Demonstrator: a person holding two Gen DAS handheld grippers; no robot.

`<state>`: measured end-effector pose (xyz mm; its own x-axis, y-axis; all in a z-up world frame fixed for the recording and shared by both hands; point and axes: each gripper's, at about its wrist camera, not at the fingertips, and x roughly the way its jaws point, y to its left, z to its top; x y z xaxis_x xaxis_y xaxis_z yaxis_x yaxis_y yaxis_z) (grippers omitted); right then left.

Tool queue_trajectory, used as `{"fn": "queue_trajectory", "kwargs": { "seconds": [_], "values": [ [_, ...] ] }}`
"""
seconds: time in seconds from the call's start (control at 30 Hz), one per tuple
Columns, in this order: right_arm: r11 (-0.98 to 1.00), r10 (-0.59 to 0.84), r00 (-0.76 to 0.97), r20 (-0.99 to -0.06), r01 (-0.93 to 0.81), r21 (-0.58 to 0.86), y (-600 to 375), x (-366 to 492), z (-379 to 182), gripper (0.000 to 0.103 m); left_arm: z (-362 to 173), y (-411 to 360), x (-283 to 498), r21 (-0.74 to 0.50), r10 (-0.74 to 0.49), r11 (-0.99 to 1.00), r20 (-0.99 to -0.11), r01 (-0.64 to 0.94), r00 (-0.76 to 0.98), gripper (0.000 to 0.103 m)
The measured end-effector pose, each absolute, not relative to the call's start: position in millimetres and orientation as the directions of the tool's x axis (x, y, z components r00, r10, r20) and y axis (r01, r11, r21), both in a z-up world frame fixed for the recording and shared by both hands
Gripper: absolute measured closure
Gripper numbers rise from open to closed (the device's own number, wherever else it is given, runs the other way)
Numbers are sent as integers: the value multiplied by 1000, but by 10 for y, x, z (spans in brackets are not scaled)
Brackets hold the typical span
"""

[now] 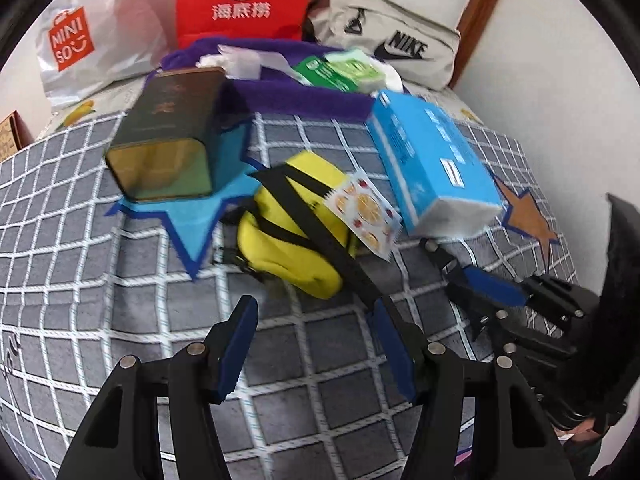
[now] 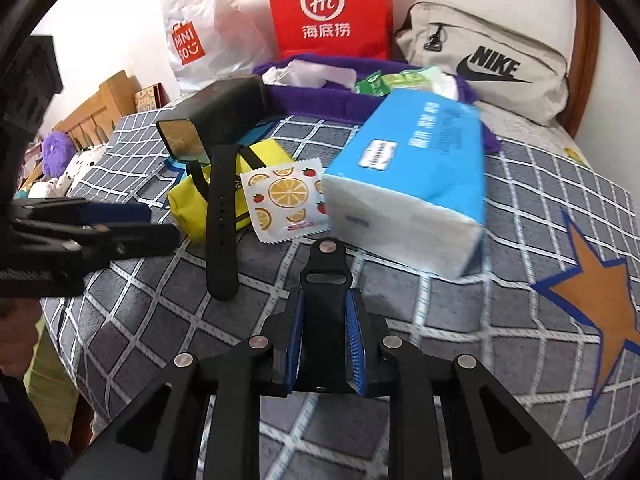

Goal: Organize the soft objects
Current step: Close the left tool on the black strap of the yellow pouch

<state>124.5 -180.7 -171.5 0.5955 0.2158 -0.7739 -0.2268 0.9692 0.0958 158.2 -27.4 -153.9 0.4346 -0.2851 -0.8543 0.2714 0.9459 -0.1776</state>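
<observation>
A yellow pouch (image 1: 292, 232) with black straps lies on the grey checked bedspread (image 1: 120, 280), just ahead of my left gripper (image 1: 316, 344), which is open and empty. My right gripper (image 2: 326, 320) is shut on a black watch strap piece (image 2: 325, 280). The other black strap half (image 2: 222, 224) lies across the yellow pouch (image 2: 188, 200). A fruit-print wipe packet (image 2: 286, 200) and a blue tissue pack (image 2: 412, 188) lie beside the pouch. The right gripper also shows in the left wrist view (image 1: 480, 292).
A dark green box (image 1: 168, 140) lies at the left. A purple towel (image 1: 288, 92) holds a green packet (image 1: 340, 72) and white tissues. Behind stand a red bag (image 1: 244, 0), a white Miniso bag (image 1: 80, 40) and a grey Nike bag (image 1: 392, 40). Wall at right.
</observation>
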Motion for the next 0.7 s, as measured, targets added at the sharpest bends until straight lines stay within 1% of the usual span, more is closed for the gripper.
{"fn": "queue_trajectory", "kwargs": {
  "seconds": [0.23, 0.3, 0.33, 0.4, 0.47, 0.5, 0.53, 0.63, 0.7],
  "values": [
    [978, 196, 613, -765, -179, 107, -2064, 1119, -1675, 81, -1668, -531, 1547, -194, -305, 937, -861, 292, 407, 45],
    [980, 188, 614, -766, -170, 105, -2111, 1101, -1674, 81, -1709, -582, 1548, -183, -297, 937, -866, 297, 403, 50],
    [980, 187, 613, -768, -168, 105, -2127, 1100, -1677, 81, -1723, -596, 1557, -185, -298, 937, -866, 296, 402, 55],
    [981, 183, 611, -770, -164, 103, -2149, 1108, -1688, 81, -1722, -601, 1567, -200, -312, 935, -856, 293, 413, 56],
    [981, 184, 609, -771, -162, 107, -2163, 1128, -1701, 81, -1729, -593, 1591, -213, -324, 933, -850, 291, 415, 63],
    [981, 184, 608, -772, -160, 107, -2165, 1139, -1709, 81, -1734, -585, 1608, -218, -327, 932, -848, 288, 416, 64],
    [982, 182, 606, -774, -159, 107, -2156, 1150, -1718, 81, -1734, -571, 1619, -227, -333, 932, -845, 284, 419, 68],
    [981, 184, 598, -780, -162, 108, -2135, 1171, -1744, 81, -1745, -562, 1650, -242, -346, 928, -841, 284, 416, 84],
    [981, 182, 594, -784, -162, 105, -2117, 1183, -1762, 81, -1755, -561, 1666, -252, -355, 925, -839, 286, 412, 87]
  ]
}}
